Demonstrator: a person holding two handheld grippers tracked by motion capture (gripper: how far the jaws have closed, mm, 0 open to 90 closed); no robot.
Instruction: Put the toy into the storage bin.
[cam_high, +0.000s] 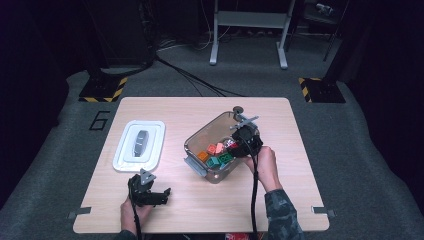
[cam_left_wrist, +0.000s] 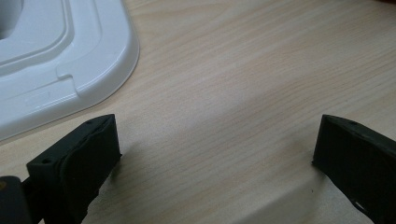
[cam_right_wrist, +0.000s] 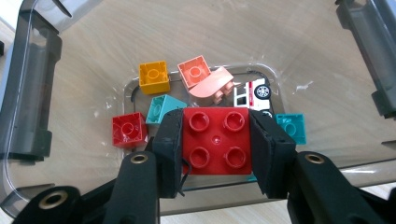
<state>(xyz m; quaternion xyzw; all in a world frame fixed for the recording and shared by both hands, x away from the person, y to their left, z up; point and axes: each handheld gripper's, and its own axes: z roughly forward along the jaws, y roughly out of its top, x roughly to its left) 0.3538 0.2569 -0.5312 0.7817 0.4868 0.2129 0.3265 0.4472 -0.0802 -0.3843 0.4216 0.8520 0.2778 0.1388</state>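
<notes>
Over on the left we've got the white lid (cam_high: 139, 145) lying flat on the wooden table (cam_high: 280, 120), with our left gripper (cam_high: 150, 192) parked just in front of it, low over the bare wood. Its jaws are spread wide with nothing between them. Moving right, the clear plastic bin (cam_high: 200, 136) sits mid-table with a bunch of bricks inside: a yellow brick (cam_right_wrist: 154, 77), a small red brick (cam_right_wrist: 129, 130), a couple of teal ones and a little toy car (cam_right_wrist: 252, 93). Our right gripper (cam_right_wrist: 216, 142) is poking over the bin's near edge, jaws clamped snugly on both sides of the red four-stud brick (cam_right_wrist: 216, 140), which hangs above the others.
</notes>
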